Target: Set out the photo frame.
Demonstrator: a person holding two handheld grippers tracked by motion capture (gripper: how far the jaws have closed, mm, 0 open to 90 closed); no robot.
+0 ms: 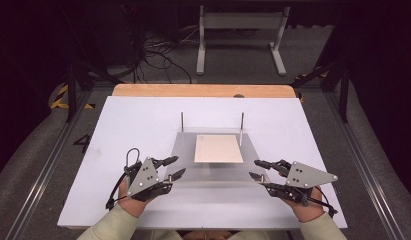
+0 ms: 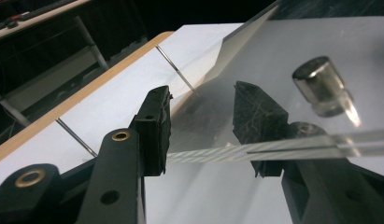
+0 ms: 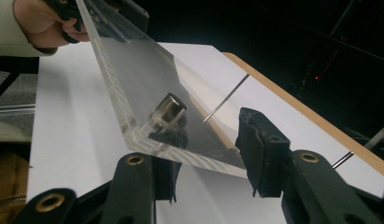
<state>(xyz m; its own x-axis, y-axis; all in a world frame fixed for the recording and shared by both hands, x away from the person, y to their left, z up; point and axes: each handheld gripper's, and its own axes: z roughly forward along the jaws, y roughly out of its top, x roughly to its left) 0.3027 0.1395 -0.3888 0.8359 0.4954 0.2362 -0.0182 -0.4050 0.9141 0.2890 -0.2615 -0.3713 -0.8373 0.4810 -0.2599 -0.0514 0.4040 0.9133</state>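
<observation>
A clear acrylic plate (image 1: 218, 172) lies on the white board (image 1: 143, 125), with a beige square sheet (image 1: 218, 148) at its middle. Two thin metal rods (image 1: 182, 121) (image 1: 241, 121) stand upright at its far edge. My left gripper (image 1: 174, 167) is open at the plate's near left corner; the plate's edge (image 2: 217, 151) runs between its jaws (image 2: 206, 123). At the near right corner my right gripper (image 1: 254, 169) is open too, its jaws (image 3: 213, 154) straddling the plate's corner (image 3: 133, 135). A short metal cylinder (image 2: 320, 86) (image 3: 168, 112) is fixed to the plate near that corner.
The white board rests on a wooden table whose far edge (image 1: 203, 90) shows beyond it. A white metal stand (image 1: 240, 30) and cables (image 1: 158, 55) are on the floor behind. The other hand (image 3: 35, 23) appears at the top left of the right gripper view.
</observation>
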